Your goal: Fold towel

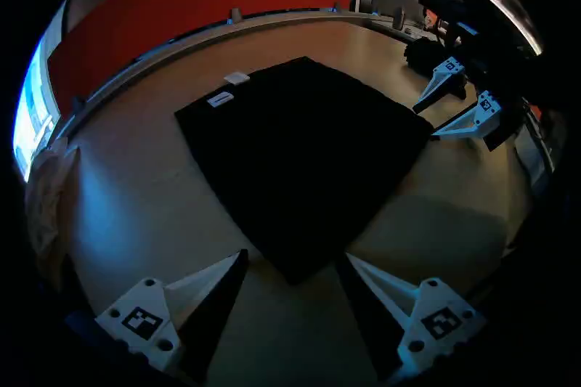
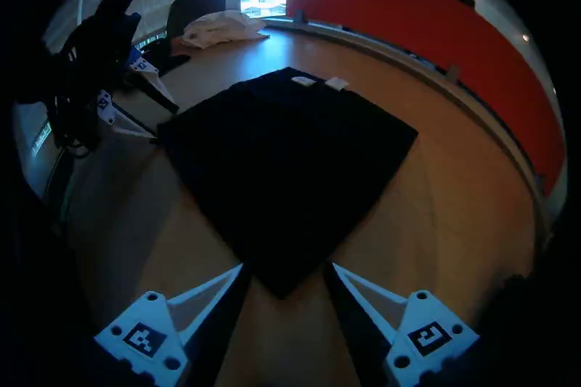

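Towel, black, lies flat on the desk in our left gripper view, one corner at 6 o'clock inside our spread left hand-held gripper. Right gripper view: another corner at 6 o'clock inside our spread right hand-held gripper.

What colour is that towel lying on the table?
The towel is plain black; it shows best in the left gripper view.
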